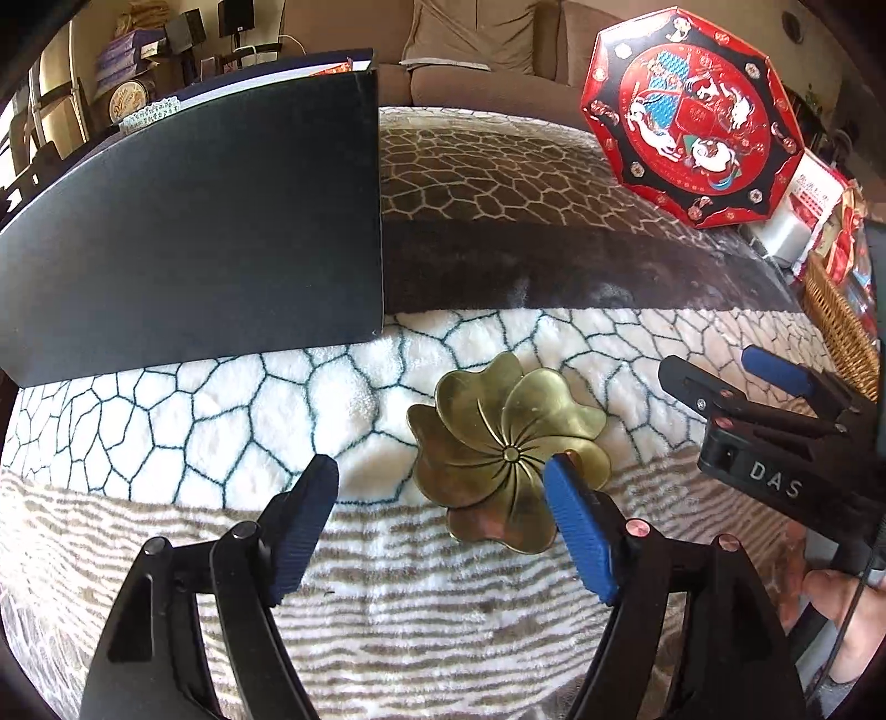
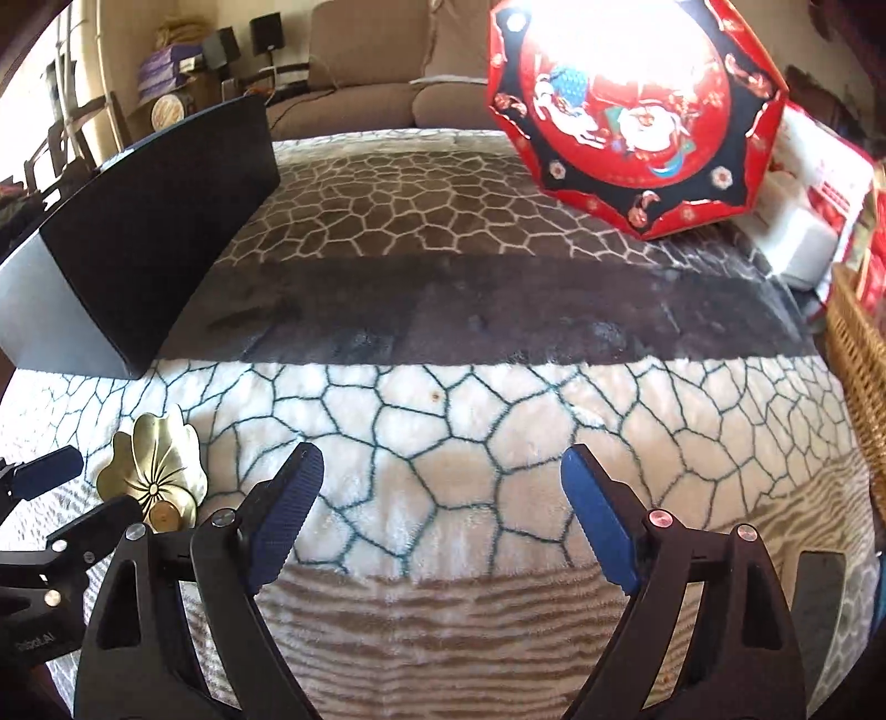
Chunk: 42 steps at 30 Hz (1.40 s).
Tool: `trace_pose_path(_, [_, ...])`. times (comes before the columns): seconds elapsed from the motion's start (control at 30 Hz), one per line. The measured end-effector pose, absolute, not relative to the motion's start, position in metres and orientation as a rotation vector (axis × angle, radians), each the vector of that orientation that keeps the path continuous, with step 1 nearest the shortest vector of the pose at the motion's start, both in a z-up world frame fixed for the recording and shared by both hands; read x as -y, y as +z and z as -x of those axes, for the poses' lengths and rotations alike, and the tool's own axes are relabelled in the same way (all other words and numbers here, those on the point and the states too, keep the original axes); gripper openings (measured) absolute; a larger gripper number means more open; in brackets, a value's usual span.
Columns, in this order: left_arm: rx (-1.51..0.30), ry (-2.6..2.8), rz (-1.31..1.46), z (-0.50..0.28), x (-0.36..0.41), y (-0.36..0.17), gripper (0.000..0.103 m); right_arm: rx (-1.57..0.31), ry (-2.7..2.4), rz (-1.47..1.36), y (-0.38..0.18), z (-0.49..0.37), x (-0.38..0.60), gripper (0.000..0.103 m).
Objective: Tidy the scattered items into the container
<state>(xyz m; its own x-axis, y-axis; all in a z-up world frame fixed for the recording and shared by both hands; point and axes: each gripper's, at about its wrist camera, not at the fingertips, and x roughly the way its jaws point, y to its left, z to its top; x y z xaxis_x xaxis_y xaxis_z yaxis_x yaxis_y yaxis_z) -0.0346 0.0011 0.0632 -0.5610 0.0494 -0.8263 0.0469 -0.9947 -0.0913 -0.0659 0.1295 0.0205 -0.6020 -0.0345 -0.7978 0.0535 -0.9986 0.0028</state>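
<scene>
A: While you held both tools over the plush patterned blanket [image 1: 343,387], your left gripper [image 1: 443,498] had its jaws spread wide, nothing between them. Confirm?

B: Confirmed. The blue pad on its right finger [image 1: 576,531] overlapped the edge of the flower-shaped brass dish [image 1: 498,448] in the left wrist view. You couldn't tell whether it touched the metal or just sat in front of it.

A: Where was the dish lying?

B: Flat on the blanket, petals up, at the seam between the white cracked-line band and the tan striped band. It sat near the front right corner of the tall dark blue box [image 1: 194,232], but apart from it.

A: And your right gripper [image 2: 443,509]?

B: Released too, jaws wide, only blanket between the blue pads. It was off to the right of the dish; in the right wrist view the dish [image 2: 152,471] showed at far left, beside the left tool's black fingers.

A: From the left camera?

B: You could see the right gripper [image 1: 736,382] at the right edge, with "DAS" lettering on its body.

A: Anything else on the blanket?

B: A red and black octagonal box lid [image 1: 692,116] with painted figures stood tilted at the far right. A woven wicker basket [image 1: 836,327] sat at the right edge. A brown sofa [image 1: 476,50] was behind the blanket.
</scene>
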Motion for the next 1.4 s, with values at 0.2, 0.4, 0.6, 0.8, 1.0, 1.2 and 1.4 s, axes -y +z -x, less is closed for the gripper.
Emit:
trace_pose_path(0.2, [0.301,2.845,1.379,0.030,0.028,0.080,0.077,0.053,-2.771,-1.418,0.013,0.070,-0.142,0.087])
trace_pose_path(0.4, [0.332,2.851,1.403,0.037,0.043,0.078,0.077,-0.008,-2.766,-1.436,0.009,0.069,-0.135,0.092])
trace_pose_path(0.6, [0.163,2.839,1.453,0.039,0.027,0.054,0.085,-0.034,-2.755,-1.464,0.006,0.073,-0.132,0.103])
trace_pose_path(0.8, [0.071,2.844,1.441,0.043,0.015,0.048,0.103,-0.039,-2.756,-1.465,0.006,0.073,-0.131,0.103])
trace_pose_path(1.0, [0.075,2.847,1.437,0.044,0.014,0.048,0.103,-0.041,-2.758,-1.465,0.005,0.073,-0.131,0.103])
trace_pose_path(1.2, [0.075,2.847,1.437,0.044,0.014,0.048,0.103,-0.038,-2.758,-1.465,0.005,0.073,-0.131,0.103])
trace_pose_path(1.4, [0.076,2.846,1.436,0.043,0.015,0.049,0.103,-0.038,-2.758,-1.465,0.005,0.073,-0.131,0.103])
